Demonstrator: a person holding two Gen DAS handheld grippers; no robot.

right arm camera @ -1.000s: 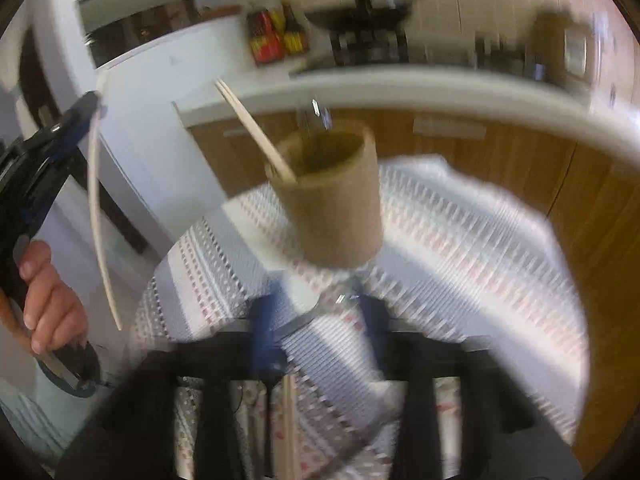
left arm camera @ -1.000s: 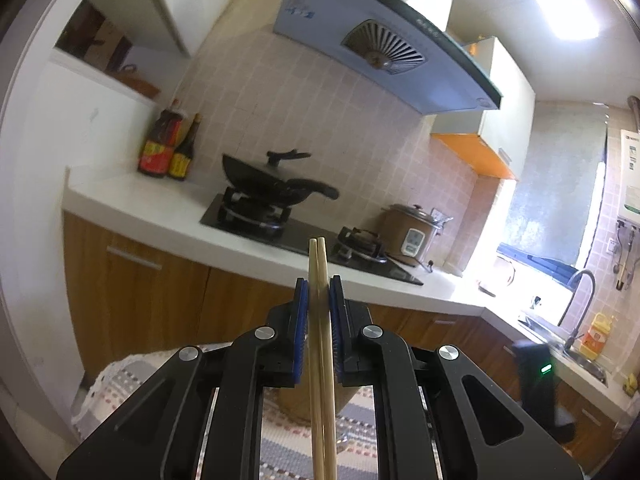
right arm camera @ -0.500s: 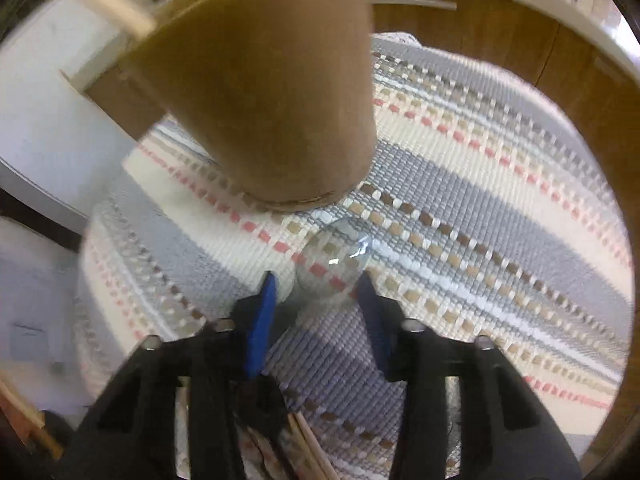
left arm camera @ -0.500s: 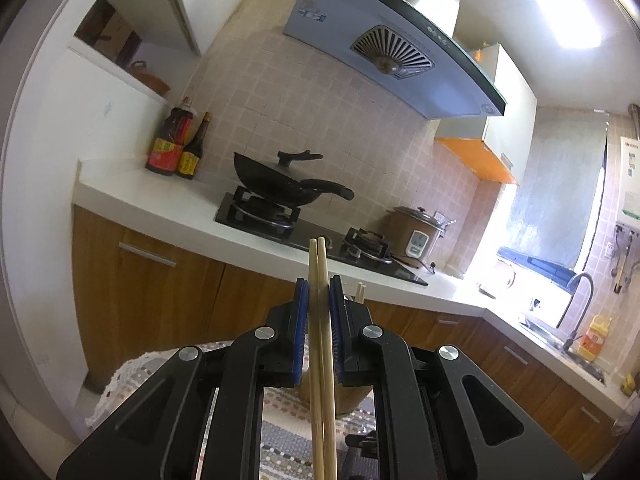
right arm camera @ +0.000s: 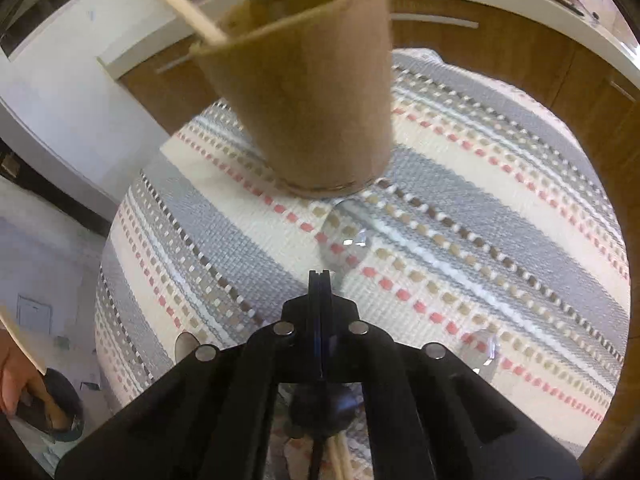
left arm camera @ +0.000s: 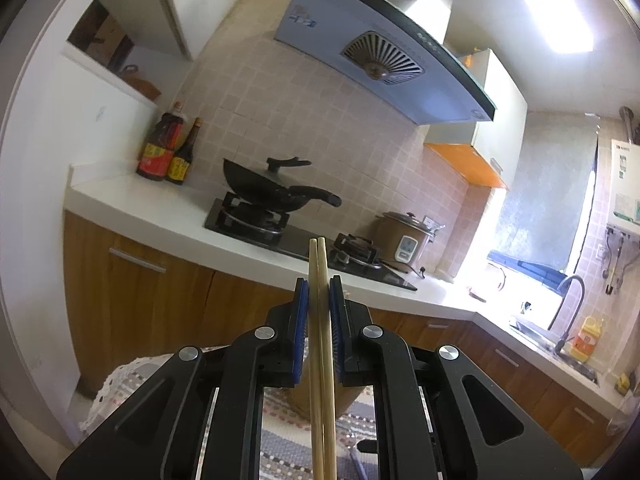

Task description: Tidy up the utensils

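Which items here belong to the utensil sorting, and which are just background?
Job: chopsticks clamped in left tool; brown holder with a chopstick inside; clear spoon at shut right tool.
Background: wok, sauce bottles, rice cooker, striped cloth.

Your left black gripper point(left arm camera: 319, 300) carries blue pads point(left arm camera: 301, 320) on its fingers, and between them you see a pair of pale tan wooden chopsticks point(left arm camera: 322, 360). Your right black gripper point(right arm camera: 319, 280) has blue pads too. In front of it you see a plain brown cylindrical holder point(right arm camera: 312, 92) on a woven tablecloth point(right arm camera: 480, 220) banded in grey and cream, with dotted rows of pink, tan and dark brown. A clear spoon point(right arm camera: 346, 236) lets that pattern show through. Behind, a black wok point(left arm camera: 264, 188) sits before beige tiles point(left arm camera: 320, 128).
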